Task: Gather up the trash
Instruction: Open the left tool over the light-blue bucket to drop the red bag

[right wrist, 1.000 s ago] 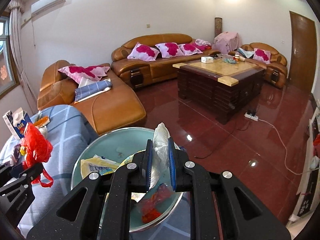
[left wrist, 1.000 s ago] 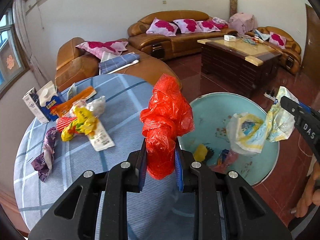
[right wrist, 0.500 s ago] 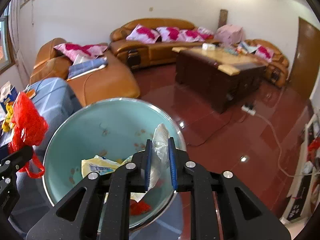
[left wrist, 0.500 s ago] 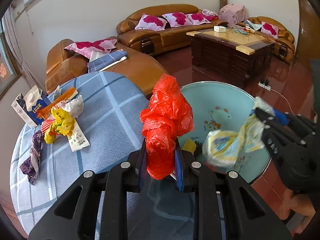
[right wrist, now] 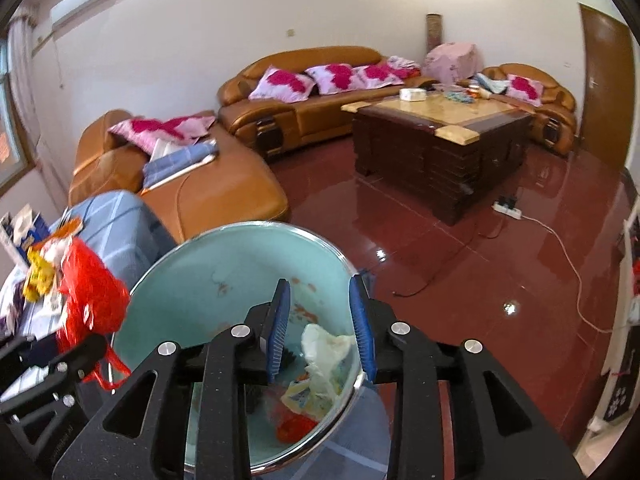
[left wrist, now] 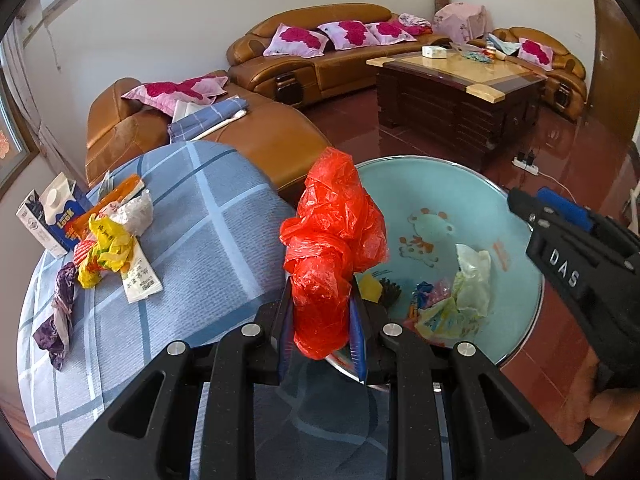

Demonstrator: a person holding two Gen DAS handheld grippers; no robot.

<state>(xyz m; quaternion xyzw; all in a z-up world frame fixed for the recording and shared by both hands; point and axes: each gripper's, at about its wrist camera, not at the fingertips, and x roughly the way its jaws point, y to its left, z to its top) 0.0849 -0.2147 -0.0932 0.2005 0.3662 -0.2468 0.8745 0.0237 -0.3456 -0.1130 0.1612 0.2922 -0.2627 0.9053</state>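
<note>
Right claw [right wrist: 320,330] now wide and empty; half a second ago it pinched a white wrapper [right wrist: 324,346], which has dropped into the basin [right wrist: 224,264] right under and between its blue pads [right wrist: 280,320]. From the left view the same wrapper [left wrist: 474,276] lies on the other scraps in the basin [left wrist: 440,192], below the right claw [left wrist: 520,204]. So one piece binned, right claw free for another pick.

Left claw [left wrist: 322,322] still clamped on the red bag [left wrist: 334,248], unchanged, bag sticking up ahead of the pads, basin just right of it (not over it yet, I'd judge). Likely next: swing over and release.

More trash far left of the left claw on the desk [left wrist: 208,232]: yellow wrapper [left wrist: 106,248], carton [left wrist: 50,212], purple scrap [left wrist: 58,320].
</note>
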